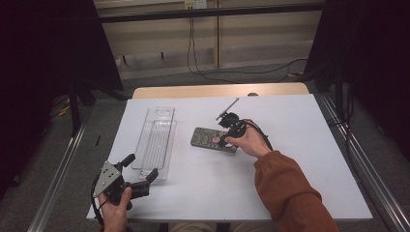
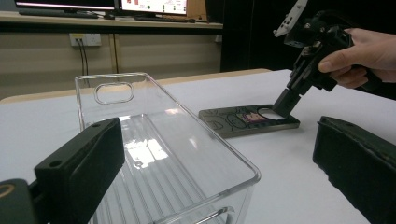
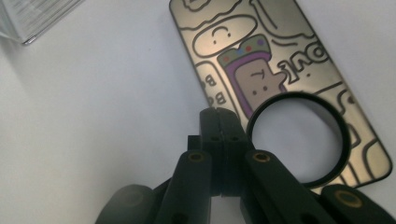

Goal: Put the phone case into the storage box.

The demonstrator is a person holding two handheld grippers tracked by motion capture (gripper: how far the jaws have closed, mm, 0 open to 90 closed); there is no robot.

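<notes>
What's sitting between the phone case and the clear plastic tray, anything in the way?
Nothing visible. Bare white table separates the phone case from the clear plastic tray to its left. The right gripper, shut, rests at the case's ring end; the left gripper stands open by the tray's near end.

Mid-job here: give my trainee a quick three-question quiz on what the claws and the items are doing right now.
1. True or false: the left claw is shut on the tray.
2. Where does the right claw meet the case? A) by its round hole B) at the far end C) nowhere
3. Fill in: the right claw's jaws are ___.

Key: 1 false, it is open and holds nothing; 2 A; 3 shut.
</notes>
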